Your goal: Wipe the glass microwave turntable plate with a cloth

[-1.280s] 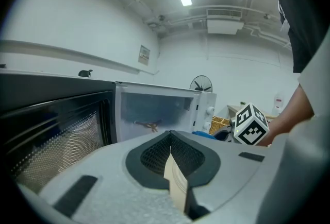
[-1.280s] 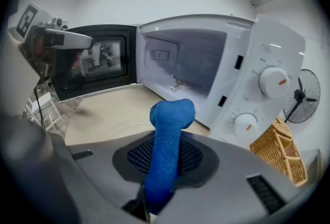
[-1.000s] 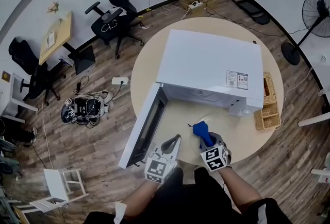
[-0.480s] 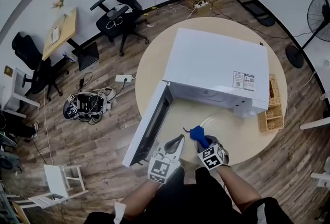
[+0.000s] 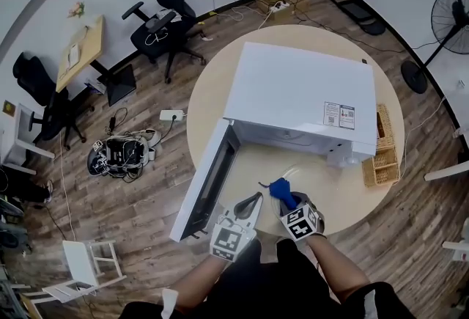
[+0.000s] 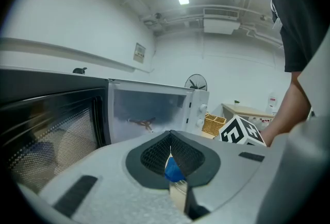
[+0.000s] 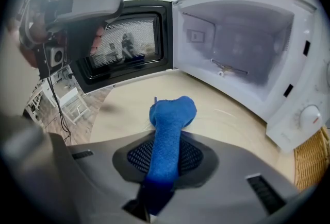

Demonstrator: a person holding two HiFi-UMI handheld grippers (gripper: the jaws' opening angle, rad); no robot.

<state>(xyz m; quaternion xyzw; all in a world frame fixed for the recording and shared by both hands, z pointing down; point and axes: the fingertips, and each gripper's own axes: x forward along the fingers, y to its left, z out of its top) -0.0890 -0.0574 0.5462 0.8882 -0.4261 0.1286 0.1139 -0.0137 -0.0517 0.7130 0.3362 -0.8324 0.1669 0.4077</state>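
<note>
The clear glass plate (image 5: 297,169) lies on the round table in front of the open microwave (image 5: 297,94); only a faint arc of its rim (image 7: 228,113) shows. My right gripper (image 5: 287,202) is shut on a blue cloth (image 7: 172,115), whose bunched end presses down on the plate. My left gripper (image 5: 253,198) sits low at the plate's near-left edge. Its jaws (image 6: 169,140) are shut, and a thin glassy edge shows between them, with the cloth (image 6: 172,170) just beyond. The left gripper (image 7: 98,12) also appears at the upper left of the right gripper view.
The microwave door (image 5: 209,182) hangs open to the left, past the table's edge. A wicker basket (image 5: 381,156) stands right of the microwave. Inside, the cavity (image 7: 242,48) holds only the roller ring. Office chairs, cables and a fan (image 5: 448,17) surround the table.
The right gripper has slid the cloth a little to the left across the plate. The left gripper has stayed almost where it was.
</note>
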